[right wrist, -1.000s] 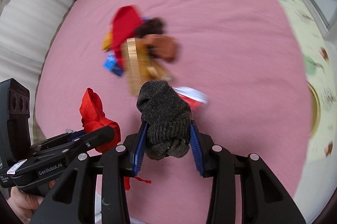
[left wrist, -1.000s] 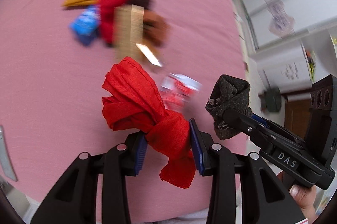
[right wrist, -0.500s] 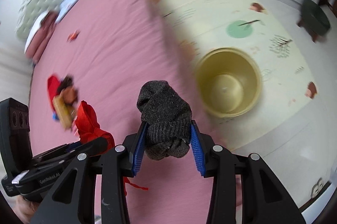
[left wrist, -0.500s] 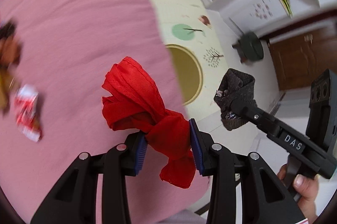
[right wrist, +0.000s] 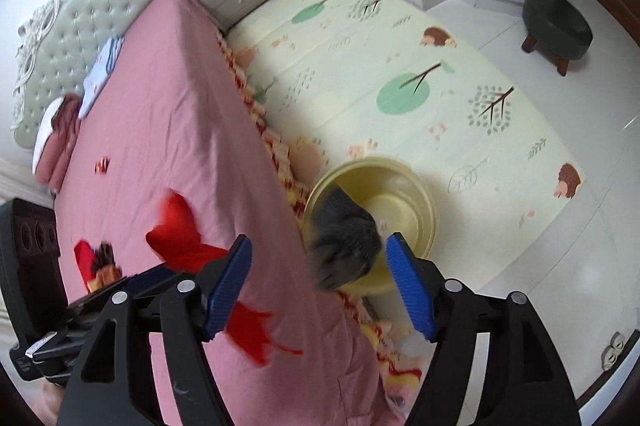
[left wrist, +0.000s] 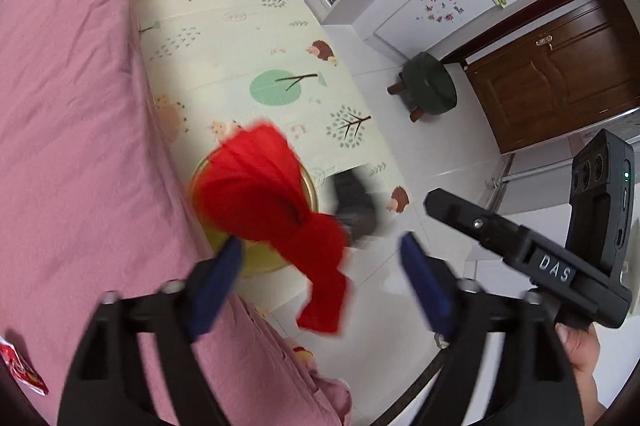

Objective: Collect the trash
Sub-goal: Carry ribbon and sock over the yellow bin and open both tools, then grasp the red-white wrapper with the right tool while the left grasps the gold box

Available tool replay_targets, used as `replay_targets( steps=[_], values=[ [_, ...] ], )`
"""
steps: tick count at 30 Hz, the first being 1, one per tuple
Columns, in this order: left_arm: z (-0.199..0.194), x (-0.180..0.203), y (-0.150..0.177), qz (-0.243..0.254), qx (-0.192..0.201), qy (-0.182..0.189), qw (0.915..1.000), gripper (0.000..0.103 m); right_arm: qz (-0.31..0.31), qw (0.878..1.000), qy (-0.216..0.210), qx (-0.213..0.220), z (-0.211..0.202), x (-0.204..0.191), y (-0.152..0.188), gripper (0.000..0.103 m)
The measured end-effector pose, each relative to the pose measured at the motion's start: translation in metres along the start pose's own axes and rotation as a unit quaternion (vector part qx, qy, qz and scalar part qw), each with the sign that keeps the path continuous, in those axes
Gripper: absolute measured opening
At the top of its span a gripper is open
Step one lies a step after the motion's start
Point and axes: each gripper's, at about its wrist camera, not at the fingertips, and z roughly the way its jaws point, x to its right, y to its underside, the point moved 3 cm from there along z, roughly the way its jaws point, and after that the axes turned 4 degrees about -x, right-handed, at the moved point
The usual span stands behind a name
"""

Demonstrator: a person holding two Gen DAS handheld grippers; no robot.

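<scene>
Both tools are spread: the left tool (left wrist: 320, 266) with the red cloth (left wrist: 276, 202) (blurred, long axis slanting down-right) loose, the right tool (right wrist: 320, 278) with the dark sock (right wrist: 344, 246) loose over the yellow bucket (right wrist: 416, 194).

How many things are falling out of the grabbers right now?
2. A red cloth drops from the open left gripper, and a dark sock from the open right gripper, both above the yellow basin.

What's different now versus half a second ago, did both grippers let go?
Yes. The left gripper and the right gripper have both opened. The red cloth and the dark sock are loose and blurred, falling toward the yellow basin on the play mat. Both grippers remain over the edge of the pink bed; the basin stayed put.
</scene>
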Motion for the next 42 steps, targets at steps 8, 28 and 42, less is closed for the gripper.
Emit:
replay_targets(
  steps=[8, 28, 42],
  values=[
    [-0.022, -0.019, 0.015, 0.013, 0.01, -0.062, 0.998, 0.091, -0.006, 1.0, -0.016, -0.01, 0.008, -0.016, 0.011, 0.068],
    [-0.134, -0.181, 0.116, -0.159, 0.073, -0.127, 0.9764, 0.091, -0.149, 0.983, -0.065, -0.085, 0.057, -0.197, 0.114, 0.067],
    [-0.192, -0.283, 0.188, -0.248, 0.1, -0.15, 0.9517, 0.091, -0.216, 0.964, -0.073, -0.136, 0.099, -0.294, 0.185, 0.067]
  ],
)
